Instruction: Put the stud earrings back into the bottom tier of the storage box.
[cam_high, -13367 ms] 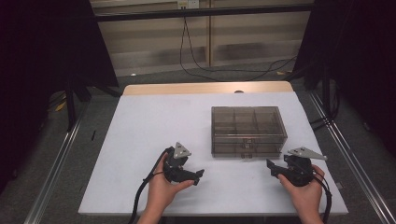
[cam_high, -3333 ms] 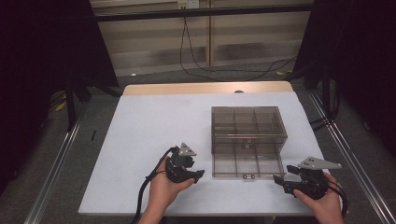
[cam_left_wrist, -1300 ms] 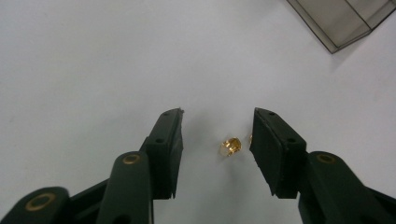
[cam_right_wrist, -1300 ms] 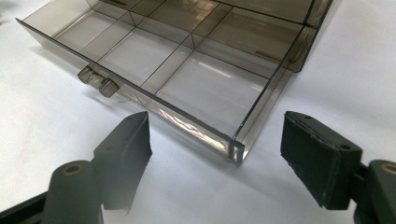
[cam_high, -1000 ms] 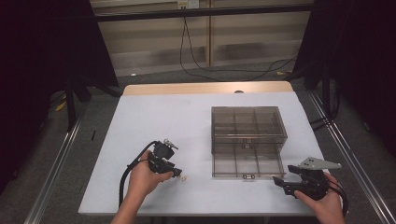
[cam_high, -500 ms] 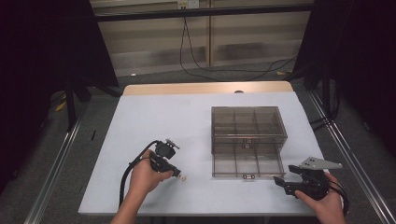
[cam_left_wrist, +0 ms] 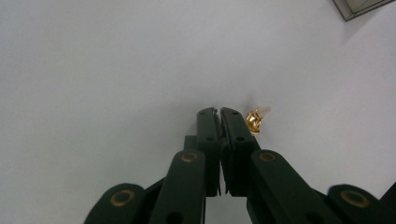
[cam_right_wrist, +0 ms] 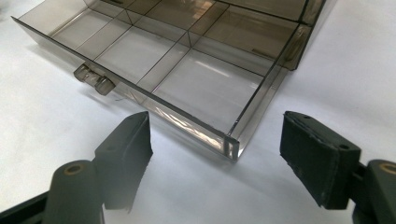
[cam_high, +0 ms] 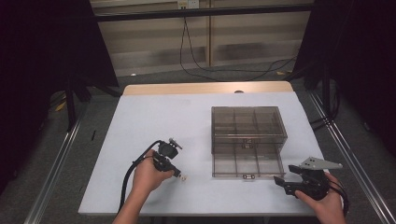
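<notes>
Your left gripper [cam_left_wrist: 219, 112]: jaws just closed, pressed together, nothing between; small gold metal piece [cam_left_wrist: 254, 120] lies on white table [cam_left_wrist: 93, 70] at 2 o'clock, just beside tips. Your right gripper [cam_right_wrist: 215, 140]: jaws spread, corner of smoky clear plastic compartment box [cam_right_wrist: 187, 60] between.

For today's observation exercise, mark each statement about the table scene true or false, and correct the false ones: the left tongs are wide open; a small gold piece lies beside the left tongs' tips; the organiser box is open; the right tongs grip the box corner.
1. The left tongs are wide open. False: their jaws have just closed together, with nothing between them.
2. A small gold piece lies beside the left tongs' tips. True: it sits on the white table, outside the jaws.
3. The smoky clear organiser box is open. True: its lid is folded flat towards the person.
4. The right tongs grip the box corner. False: the jaws stand apart on either side of the corner, not touching it.
</notes>
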